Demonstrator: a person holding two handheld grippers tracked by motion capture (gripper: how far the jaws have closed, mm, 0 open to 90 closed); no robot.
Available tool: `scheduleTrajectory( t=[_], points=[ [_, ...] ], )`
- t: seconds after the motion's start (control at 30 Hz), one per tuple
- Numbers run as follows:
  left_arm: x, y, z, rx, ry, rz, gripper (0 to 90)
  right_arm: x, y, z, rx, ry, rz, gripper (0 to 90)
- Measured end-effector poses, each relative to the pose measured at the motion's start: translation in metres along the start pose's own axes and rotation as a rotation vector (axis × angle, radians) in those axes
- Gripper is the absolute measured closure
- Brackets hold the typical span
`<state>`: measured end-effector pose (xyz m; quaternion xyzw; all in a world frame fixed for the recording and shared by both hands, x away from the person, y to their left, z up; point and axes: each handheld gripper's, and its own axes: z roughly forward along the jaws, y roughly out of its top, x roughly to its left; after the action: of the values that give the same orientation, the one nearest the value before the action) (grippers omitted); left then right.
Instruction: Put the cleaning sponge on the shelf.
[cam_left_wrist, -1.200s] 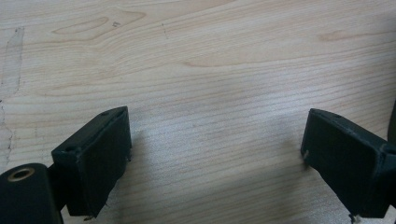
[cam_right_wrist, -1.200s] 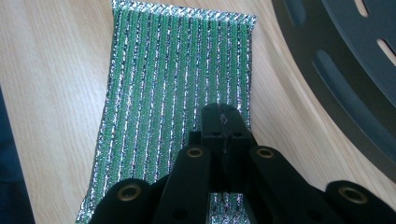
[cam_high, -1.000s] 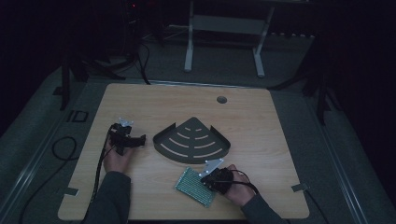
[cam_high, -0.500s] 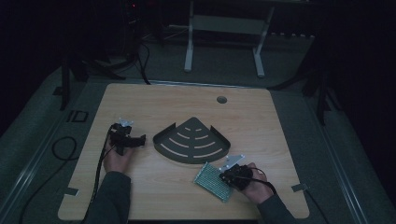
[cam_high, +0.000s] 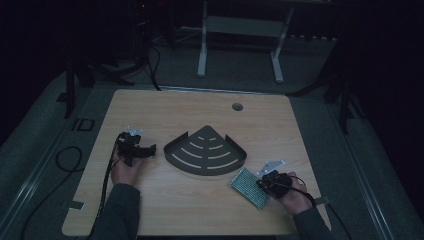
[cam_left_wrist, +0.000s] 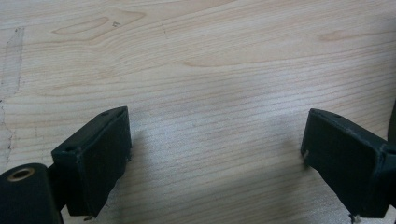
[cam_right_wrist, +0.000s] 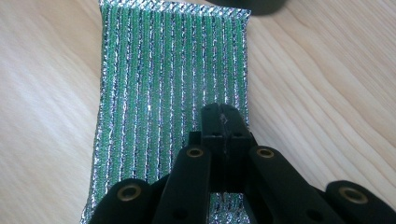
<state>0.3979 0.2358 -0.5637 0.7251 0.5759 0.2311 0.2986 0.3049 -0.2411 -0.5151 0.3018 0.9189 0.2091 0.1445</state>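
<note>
A green and silver scouring pad (cam_high: 247, 188) (cam_right_wrist: 163, 70) lies flat on the wooden table (cam_high: 165, 210) near its front right. My right gripper (cam_high: 263, 183) (cam_right_wrist: 224, 115) is shut, its tips at the pad's right edge, apparently pinching it. A dark fan-shaped slotted corner tray (cam_high: 206, 150) sits mid-table, and its rim (cam_right_wrist: 247, 4) shows just beyond the pad's far end. My left gripper (cam_high: 148, 150) (cam_left_wrist: 215, 158) rests left of the tray, pointing at it. Its jaws stand wide open over bare wood.
A round cable hole (cam_high: 237, 106) is in the table's far side. A white desk frame (cam_high: 240, 35) stands on the floor behind. Cables (cam_high: 70, 165) trail off the table's left side. Bare wood lies along the far half and front middle.
My right gripper has slid to the right along the front of the table, and the scouring pad has moved with it. The left gripper has stayed where it was.
</note>
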Motion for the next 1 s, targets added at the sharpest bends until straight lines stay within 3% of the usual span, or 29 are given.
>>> scheduleTrajectory(
  t=[0.23,0.53,0.77,1.0],
  points=[
    [0.000,0.000,0.000,0.000,0.000,0.000,9.1,-0.007,-0.003,-0.003,0.022,0.004,0.011,89.3],
    [0.000,0.000,0.000,0.000,0.000,0.000,9.1,-0.012,0.015,-0.010,0.043,0.022,-0.003,82.9],
    [0.000,0.000,0.000,0.000,0.000,0.000,9.1,-0.020,0.026,-0.005,0.091,0.010,-0.014,81.4],
    [0.000,0.000,0.000,0.000,0.000,0.000,9.2,-0.030,0.028,0.000,0.122,0.031,0.014,80.8]
  ],
)
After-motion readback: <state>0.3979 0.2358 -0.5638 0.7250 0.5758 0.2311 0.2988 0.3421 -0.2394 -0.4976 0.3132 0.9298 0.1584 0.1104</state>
